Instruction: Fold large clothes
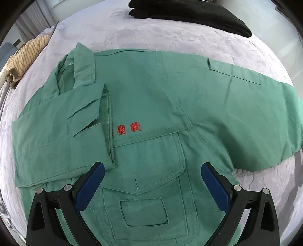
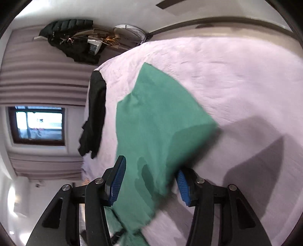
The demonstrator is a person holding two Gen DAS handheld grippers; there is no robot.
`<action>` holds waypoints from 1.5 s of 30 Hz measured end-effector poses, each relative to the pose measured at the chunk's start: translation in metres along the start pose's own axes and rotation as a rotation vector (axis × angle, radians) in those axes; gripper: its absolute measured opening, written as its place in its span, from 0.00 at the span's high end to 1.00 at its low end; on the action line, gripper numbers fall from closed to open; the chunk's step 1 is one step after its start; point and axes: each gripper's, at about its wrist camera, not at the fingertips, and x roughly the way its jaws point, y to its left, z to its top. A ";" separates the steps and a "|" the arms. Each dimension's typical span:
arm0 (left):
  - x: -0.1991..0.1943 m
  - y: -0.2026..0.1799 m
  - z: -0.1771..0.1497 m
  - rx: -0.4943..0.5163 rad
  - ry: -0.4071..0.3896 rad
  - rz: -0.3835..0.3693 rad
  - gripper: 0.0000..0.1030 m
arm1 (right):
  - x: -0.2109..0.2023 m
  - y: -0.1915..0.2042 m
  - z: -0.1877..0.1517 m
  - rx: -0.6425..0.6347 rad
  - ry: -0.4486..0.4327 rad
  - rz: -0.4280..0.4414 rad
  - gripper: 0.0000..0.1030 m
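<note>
- I am hovering my left gripper (image 1: 152,181) with jaws spread wide and empty, pointing steeply down at the green jacket (image 1: 151,106) lying flat on the pale bedspread (image 1: 170,37).
- Just ahead of its left finger, one sleeve (image 1: 62,132) is already lying folded across the chest, beside the red embroidered characters (image 1: 129,129); the chest pocket (image 1: 144,210) is sitting between the fingers.
- I am bringing my right gripper (image 2: 151,179) around the jacket's other sleeve (image 2: 157,117), jaws half-spread with green cloth between the blue pads (image 2: 118,179); blur is hiding whether they are pinching yet.
- To fold well, I am judging the right pads should bite near the cuff edge, then carry the sleeve level across the body to mirror the first.
- My left gripper would be best pressing the chest so the panel is not dragging.
- A folded black garment (image 1: 189,17) is lying far ahead.
</note>
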 end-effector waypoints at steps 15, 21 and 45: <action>0.030 -0.039 0.007 0.120 -0.029 -0.035 0.01 | 0.001 0.066 0.026 -0.293 -0.098 -0.170 0.97; 0.041 -0.052 -0.003 0.184 -0.065 0.013 0.01 | 0.000 0.055 0.024 -0.221 -0.090 -0.160 0.97; -0.019 0.280 -0.049 -0.296 -0.155 0.078 0.01 | 0.229 0.302 -0.354 -0.958 0.464 0.093 0.96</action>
